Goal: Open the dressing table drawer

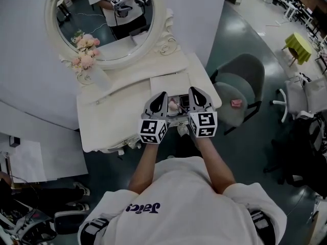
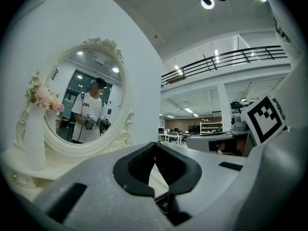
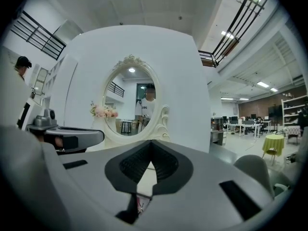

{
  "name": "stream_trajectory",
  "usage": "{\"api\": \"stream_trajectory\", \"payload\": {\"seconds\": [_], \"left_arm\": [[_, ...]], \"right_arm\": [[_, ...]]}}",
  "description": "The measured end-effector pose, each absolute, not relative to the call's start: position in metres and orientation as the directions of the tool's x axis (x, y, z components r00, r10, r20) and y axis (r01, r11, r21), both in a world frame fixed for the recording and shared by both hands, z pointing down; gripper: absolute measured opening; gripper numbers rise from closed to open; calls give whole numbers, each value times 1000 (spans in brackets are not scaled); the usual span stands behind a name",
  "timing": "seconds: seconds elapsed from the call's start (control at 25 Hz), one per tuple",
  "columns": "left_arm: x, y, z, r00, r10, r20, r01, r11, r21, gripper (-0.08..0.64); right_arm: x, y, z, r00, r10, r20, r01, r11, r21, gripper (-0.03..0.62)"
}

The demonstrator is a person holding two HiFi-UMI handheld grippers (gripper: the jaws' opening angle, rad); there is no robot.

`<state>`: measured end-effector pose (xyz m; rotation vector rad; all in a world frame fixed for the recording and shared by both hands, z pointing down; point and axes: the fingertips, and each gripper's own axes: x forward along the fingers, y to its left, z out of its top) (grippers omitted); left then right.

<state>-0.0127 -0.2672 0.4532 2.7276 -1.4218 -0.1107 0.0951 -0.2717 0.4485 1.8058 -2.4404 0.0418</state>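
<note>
The white dressing table stands under me, and its drawer is pulled out at the front right with small items inside, one of them pink. My left gripper and right gripper hover side by side over the drawer's front, both pointing toward the mirror. Each one's jaws meet at the tips with nothing between them, as the left gripper and the right gripper show in their own views. A little of the drawer's contents shows below the right jaws.
An oval mirror and a white vase of pink flowers stand at the table's back. A grey chair with a small pink object on its seat is close on the right. Farther right are a white chair and a yellow-green stool.
</note>
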Motion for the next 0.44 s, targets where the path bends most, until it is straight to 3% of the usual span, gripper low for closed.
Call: {"api": "stream_trajectory", "payload": {"seconds": [0.44], "left_arm": [[-21,-268,464,568,-823,-12,-819,-566,93,15]], "right_arm": [[90,-272,460,-285,-951,120,-957,290,27,9]]}}
